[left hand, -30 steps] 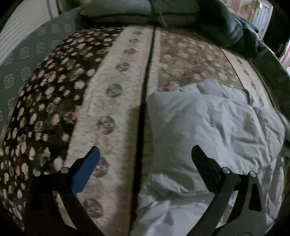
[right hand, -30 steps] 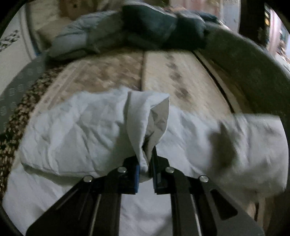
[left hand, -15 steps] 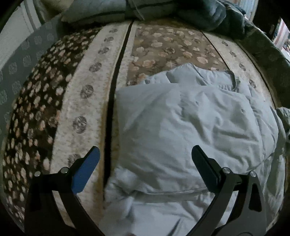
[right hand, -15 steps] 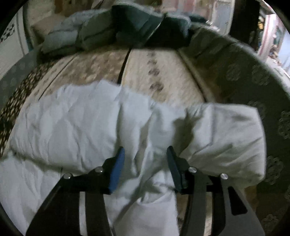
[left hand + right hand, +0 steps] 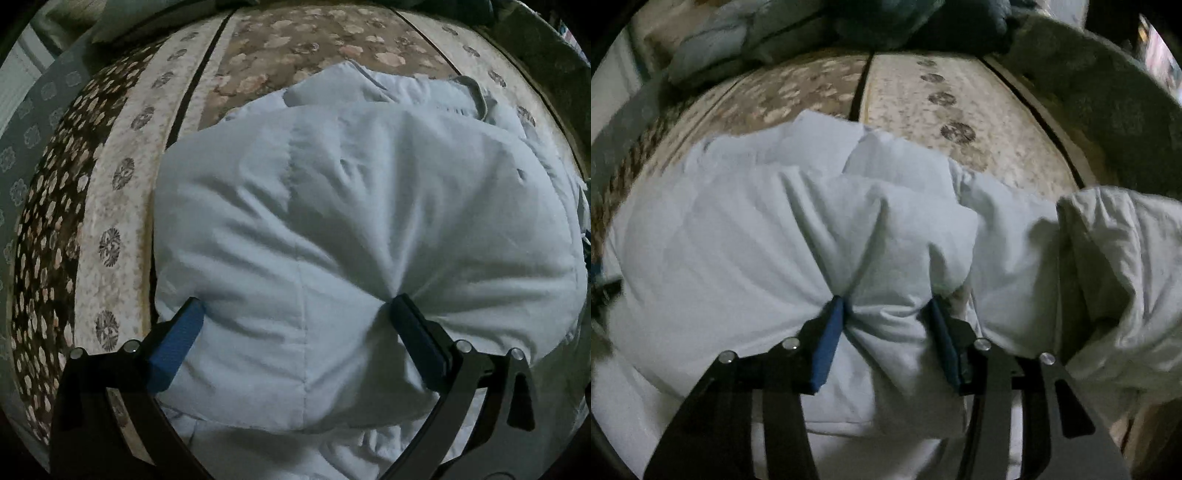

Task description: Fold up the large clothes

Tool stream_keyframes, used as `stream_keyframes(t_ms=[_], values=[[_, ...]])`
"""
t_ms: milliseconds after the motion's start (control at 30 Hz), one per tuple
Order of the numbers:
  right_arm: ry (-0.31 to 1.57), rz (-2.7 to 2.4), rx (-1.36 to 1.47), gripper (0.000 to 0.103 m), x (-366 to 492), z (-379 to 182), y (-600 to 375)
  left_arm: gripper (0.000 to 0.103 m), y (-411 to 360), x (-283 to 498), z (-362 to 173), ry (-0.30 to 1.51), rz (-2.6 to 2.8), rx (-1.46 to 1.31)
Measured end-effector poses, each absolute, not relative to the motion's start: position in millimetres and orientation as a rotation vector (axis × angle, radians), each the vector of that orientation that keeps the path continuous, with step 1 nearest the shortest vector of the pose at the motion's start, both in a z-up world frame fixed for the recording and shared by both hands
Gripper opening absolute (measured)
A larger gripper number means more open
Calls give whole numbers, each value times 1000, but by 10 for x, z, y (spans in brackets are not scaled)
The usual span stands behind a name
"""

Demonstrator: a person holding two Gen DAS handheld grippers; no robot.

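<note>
A large pale blue garment [image 5: 369,184] lies folded in a thick bundle on a flower-patterned bedspread [image 5: 122,221]. My left gripper [image 5: 295,303] stands wide open and points steeply down onto it. Its left fingertip sits at the bundle's left edge and its right fingertip dents the cloth. In the right wrist view the same garment [image 5: 738,240] fills the middle. My right gripper [image 5: 885,301] is partly open, both tips pushed into the fabric, with a soft ridge of cloth between the jaws and creases fanning out from them. A loose rumpled part [image 5: 1126,258] hangs off to the right.
Pillows and dark bedding [image 5: 905,18] are piled at the far end of the bed. A dark grey patterned border [image 5: 1108,92] runs along the right side. Bare bedspread [image 5: 905,96] lies beyond the garment, and more of it lies left of the bundle.
My right gripper let go of the raised fold, opened and sank onto the garment. My left gripper slid from over the bedspread onto the bundle and came down close.
</note>
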State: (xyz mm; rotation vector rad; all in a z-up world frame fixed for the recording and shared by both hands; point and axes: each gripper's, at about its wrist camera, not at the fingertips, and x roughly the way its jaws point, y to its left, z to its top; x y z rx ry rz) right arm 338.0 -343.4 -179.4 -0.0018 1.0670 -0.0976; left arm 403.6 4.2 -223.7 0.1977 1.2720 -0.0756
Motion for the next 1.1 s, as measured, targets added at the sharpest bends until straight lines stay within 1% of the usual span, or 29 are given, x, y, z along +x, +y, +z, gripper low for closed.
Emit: stream_keyframes(t_ms=[133, 233, 300, 333, 467, 533, 600, 667, 767, 900, 933, 967, 1033, 1067, 1100], values=[[1101, -95, 24, 50, 3476, -1834, -3443, 100, 49, 4111, -2251, 1289, -69, 200], [1104, -86, 45, 52, 3411, -1721, -3497, 100, 68, 4007, -2093, 1260, -46, 238], [1078, -87, 67, 55, 3263, -1604, -3576, 100, 125, 3898, -2035, 1288, -71, 222], [1061, -91, 92, 60, 3149, -1542, -3642, 100, 154, 3836, -2027, 1305, -79, 218], [1037, -144, 121, 61, 2874, -1428, -3877, 100, 356, 3553, -1904, 1182, -50, 176], [998, -209, 72, 61, 2749, -1310, -3993, 100, 439, 3540, -1936, 1194, -19, 185], [965, -289, 37, 65, 2691, -1211, -4114, 100, 470, 3548, -1906, 1172, 31, 237], [953, -381, 48, 70, 2732, -1153, -4312, 100, 551, 3536, -1843, 1151, 30, 190], [991, -410, 122, 70, 2866, -1225, -4509, 100, 588, 3498, -1842, 1164, -39, 116], [1060, -473, 109, 70, 3062, -1453, -4611, 100, 514, 3360, -1875, 1134, -46, 205], [1071, -487, 91, 67, 3100, -1495, -4616, 100, 507, 3327, -1888, 1130, -49, 211], [1085, -500, 71, 55, 3128, -1532, -4598, 100, 481, 3325, -1914, 1124, -52, 219], [1111, -497, 63, 37, 3167, -1584, -4617, 100, 486, 3281, -1928, 1113, -60, 233], [1107, -491, 77, 22, 3158, -1576, -4625, 100, 495, 3296, -1915, 1114, -63, 233], [1101, -485, 91, 18, 3146, -1549, -4636, 100, 487, 3313, -1925, 1117, -67, 228]])
